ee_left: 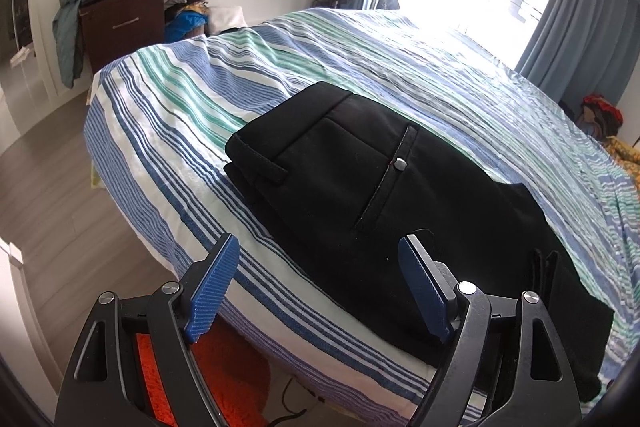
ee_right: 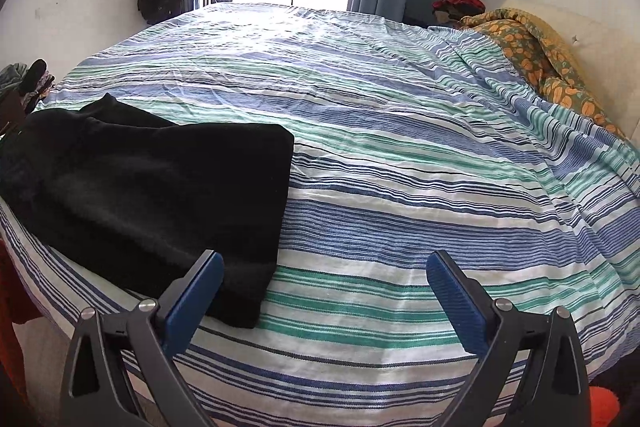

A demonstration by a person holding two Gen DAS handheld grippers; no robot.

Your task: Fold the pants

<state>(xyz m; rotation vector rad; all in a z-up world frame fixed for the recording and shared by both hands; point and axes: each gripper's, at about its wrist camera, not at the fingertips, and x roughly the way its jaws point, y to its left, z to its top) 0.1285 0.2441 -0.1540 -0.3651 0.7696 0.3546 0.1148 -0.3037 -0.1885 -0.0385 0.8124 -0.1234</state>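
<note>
Already the black pants (ee_left: 360,187) lie folded into a compact stack near the striped bed's (ee_right: 400,131) front edge, so I judge the job nearly finished; my left gripper (ee_left: 320,287) and right gripper (ee_right: 324,299) hover spread wide, holding nothing.

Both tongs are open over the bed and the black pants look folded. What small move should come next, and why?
Probably draw both tongs back. The pants lie in a compact stack on the striped bedspread, and the left tongs and right tongs are open, holding nothing.
</note>
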